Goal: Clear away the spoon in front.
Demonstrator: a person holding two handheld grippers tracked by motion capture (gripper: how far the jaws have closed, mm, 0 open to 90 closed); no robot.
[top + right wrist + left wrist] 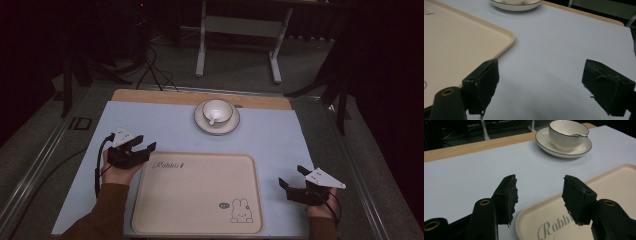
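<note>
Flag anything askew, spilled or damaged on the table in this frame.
Little stands out. The cup sits upright on its saucer with a spoon inside, and the tray lies flat and bare. One oddity: the pads on the left tongs look ragged and torn at the edges.

A cream tray with a rabbit drawing and cursive lettering lies on a pale blue mat between the two grippers. The left gripper, jaws apart, sits just off the tray's far-left corner, its fingertips pointing toward the lettering; the right gripper, also spread, rests on the mat just beyond the tray's right edge. Well ahead of both sets of fingertips, a white cup with a spoon in it stands on a saucer near the mat's far edge.
</note>
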